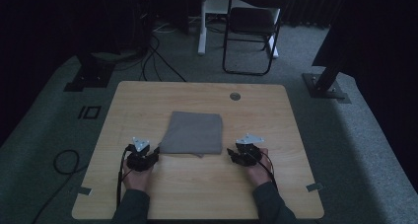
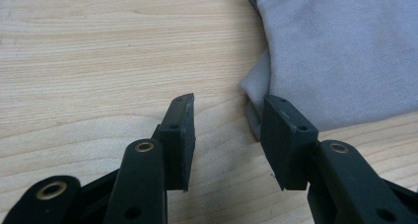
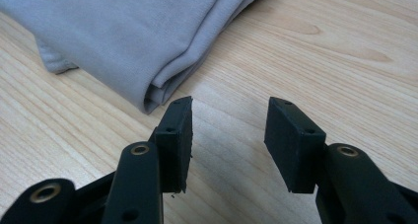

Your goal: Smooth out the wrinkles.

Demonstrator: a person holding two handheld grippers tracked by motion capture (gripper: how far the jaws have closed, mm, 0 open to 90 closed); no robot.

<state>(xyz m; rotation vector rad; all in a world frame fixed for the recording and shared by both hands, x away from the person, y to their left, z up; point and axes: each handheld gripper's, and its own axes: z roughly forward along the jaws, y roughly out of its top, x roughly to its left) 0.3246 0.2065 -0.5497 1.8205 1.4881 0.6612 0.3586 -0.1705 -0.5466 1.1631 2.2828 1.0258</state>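
Soft folded grey cloth [image 1: 191,133], squarish

Folded grey cloth [image 1: 191,132], soft and matt, finely knitted. Table [image 1: 148,194] of pale wood, smooth, visibly grained. Gripper pads [image 2: 180,135] matt black plastic.

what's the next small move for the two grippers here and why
Probably draw both back from the folded grey cloth. The left hand-held gripper and right hand-held gripper stand open with nothing between their jaws, and the cloth lies flat and squared on the table.
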